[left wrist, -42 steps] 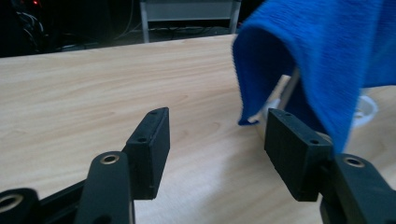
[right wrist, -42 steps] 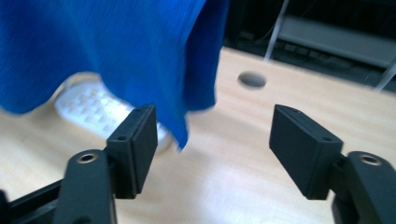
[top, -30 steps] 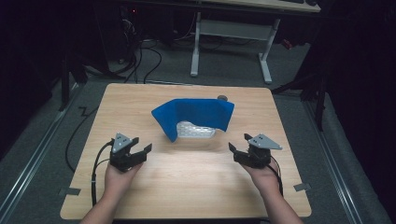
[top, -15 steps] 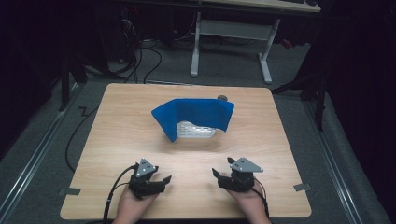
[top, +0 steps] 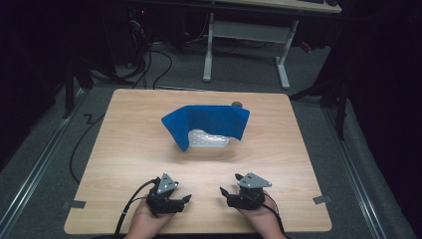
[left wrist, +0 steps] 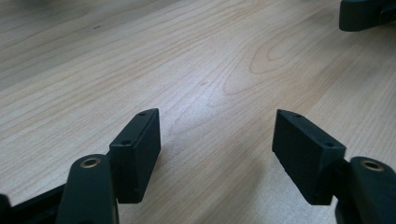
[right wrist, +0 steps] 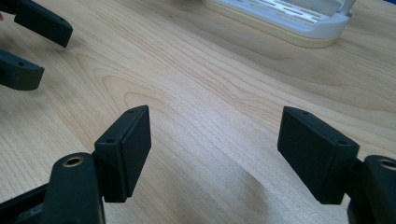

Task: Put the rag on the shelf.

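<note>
A blue cloth (top: 209, 122) stands folded like a screen over a white slotted tray (top: 209, 139) at the middle of the wooden table (top: 124, 149). My left gripper (top: 185, 200) rests near the front edge, open, with bare wood between its pads (left wrist: 217, 116). A short way to its right my right gripper (top: 230, 184) is also open and holds nothing (right wrist: 215, 114). The two grippers point toward each other. The right gripper view has the tray's white rim (right wrist: 289, 18) at the top and the left gripper's jaws at the upper left. Both grippers are well short of the cloth.
A small dark round object (top: 237, 104) lies just behind the cloth. Grey tape marks (top: 73, 204) sit at the table's front corners. A cable (top: 129, 209) trails from the left gripper. Beyond the far edge stand a white desk frame (top: 209, 50) and floor cables.
Both grippers have pulled back from either side of the tray toward the front edge and moved closer together. The cloth and tray have not moved.
</note>
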{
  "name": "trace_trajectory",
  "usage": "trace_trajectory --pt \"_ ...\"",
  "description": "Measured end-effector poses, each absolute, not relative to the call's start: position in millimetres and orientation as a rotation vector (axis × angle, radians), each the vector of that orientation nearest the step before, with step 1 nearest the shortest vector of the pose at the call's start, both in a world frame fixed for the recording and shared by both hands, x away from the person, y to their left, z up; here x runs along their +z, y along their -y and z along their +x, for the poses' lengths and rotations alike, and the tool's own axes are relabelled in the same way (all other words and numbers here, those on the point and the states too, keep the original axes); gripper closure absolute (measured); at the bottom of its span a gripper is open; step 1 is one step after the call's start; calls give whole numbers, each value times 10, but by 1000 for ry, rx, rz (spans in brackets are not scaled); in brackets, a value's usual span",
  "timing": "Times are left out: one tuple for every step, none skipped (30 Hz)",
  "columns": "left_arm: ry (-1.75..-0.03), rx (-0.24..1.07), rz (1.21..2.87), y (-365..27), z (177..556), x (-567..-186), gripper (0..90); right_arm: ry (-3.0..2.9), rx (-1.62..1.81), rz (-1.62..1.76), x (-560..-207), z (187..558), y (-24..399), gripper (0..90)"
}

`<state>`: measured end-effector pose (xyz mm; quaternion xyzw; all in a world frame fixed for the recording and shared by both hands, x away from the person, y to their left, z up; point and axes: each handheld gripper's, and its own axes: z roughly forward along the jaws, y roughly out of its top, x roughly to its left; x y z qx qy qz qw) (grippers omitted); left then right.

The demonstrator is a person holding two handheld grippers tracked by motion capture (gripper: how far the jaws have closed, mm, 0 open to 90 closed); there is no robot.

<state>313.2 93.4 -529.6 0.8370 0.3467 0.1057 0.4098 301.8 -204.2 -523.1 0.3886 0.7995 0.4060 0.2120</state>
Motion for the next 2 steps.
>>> trace_trajectory --pt "-876 268 2107 -938 3136 -5296 332 -2220 1130 1084 -5232 3023 2049 260" --pt "-878 267 2109 -942 3139 -5296 331 -2218 1133 1087 -5233 3027 2057 260"
